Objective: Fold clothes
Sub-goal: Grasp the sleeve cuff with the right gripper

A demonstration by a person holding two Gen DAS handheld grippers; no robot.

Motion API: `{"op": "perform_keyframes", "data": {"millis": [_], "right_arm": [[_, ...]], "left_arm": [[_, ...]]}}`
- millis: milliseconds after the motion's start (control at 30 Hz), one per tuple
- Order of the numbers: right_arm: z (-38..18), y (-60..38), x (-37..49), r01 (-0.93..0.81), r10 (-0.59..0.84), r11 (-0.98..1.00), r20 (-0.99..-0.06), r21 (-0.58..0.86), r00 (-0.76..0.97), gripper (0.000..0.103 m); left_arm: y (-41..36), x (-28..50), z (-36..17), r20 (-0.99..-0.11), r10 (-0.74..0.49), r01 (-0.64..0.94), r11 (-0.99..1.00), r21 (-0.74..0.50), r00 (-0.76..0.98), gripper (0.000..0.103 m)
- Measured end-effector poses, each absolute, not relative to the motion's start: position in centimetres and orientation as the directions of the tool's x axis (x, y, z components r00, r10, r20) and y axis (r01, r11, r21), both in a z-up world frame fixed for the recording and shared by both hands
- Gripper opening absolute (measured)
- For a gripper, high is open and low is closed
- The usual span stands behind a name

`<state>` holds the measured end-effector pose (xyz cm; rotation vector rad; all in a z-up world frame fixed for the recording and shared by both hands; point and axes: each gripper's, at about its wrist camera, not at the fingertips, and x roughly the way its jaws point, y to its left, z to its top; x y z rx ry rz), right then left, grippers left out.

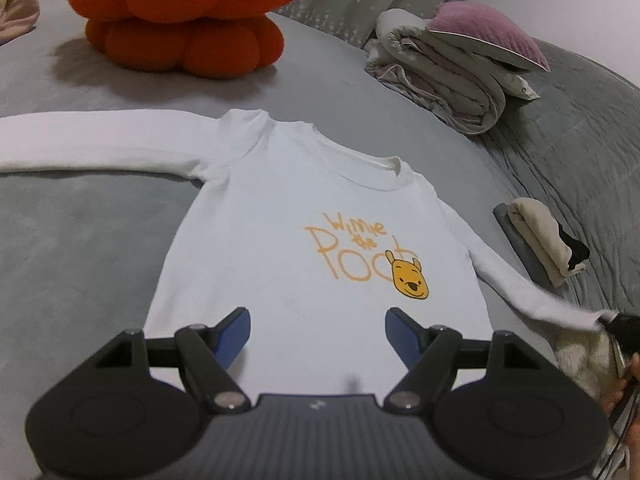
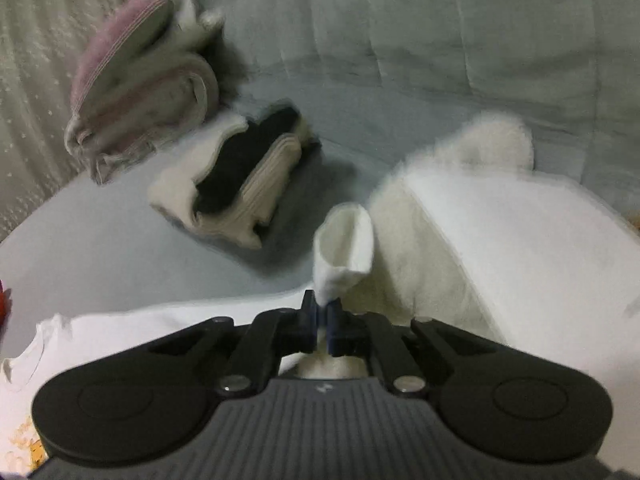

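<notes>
A white long-sleeved shirt [image 1: 304, 216] with an orange "Winnie the Pooh" print lies flat, front up, on the grey bed [image 1: 80, 248]. Its left sleeve stretches out to the left. My left gripper [image 1: 318, 330] is open and empty, hovering over the shirt's lower hem. My right gripper [image 2: 322, 312] is shut on the cuff of the right sleeve [image 2: 344, 248], which stands up between the fingers. In the left wrist view the right gripper [image 1: 624, 332] holds that sleeve end at the far right edge.
An orange puffy cushion [image 1: 180, 16] sits at the back left. A folded quilt with a pink pillow [image 1: 460, 76] lies at the back right. A small stack of folded clothes [image 2: 240, 184] sits right of the shirt. A fluffy white garment [image 2: 500, 232] lies by the right gripper.
</notes>
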<state>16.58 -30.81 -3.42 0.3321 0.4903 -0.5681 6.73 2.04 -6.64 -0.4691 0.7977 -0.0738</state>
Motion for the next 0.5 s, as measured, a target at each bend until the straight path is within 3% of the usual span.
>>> {"op": "perform_keyframes", "data": {"millis": [133, 200, 367, 500], "right_arm": [[-0.7, -29.6, 16.5, 0.558, -0.509, 0.828, -0.342, 0.056, 0.790, 0.004], [-1.1, -29.9, 17.2, 0.564, -0.515, 0.825, -0.356, 0.039, 0.779, 0.004], [-5.0, -31.3, 18.8, 0.562, -0.482, 0.827, -0.511, 0.003, 0.712, 0.004], [-4.9, -31.3, 18.4, 0.591, -0.520, 0.806, -0.507, -0.025, 0.687, 0.004]], "left_arm": [[2.2, 6.3, -6.6, -0.669, -0.241, -0.104, 0.896, -0.432, 0.703, 0.075], [2.3, 6.2, -6.7, -0.674, -0.242, -0.104, 0.897, -0.430, 0.697, 0.076], [2.1, 6.6, -7.2, -0.693, -0.246, -0.115, 0.895, -0.430, 0.678, 0.076], [1.7, 6.7, -7.3, -0.700, -0.250, -0.107, 0.900, -0.424, 0.669, 0.076]]}}
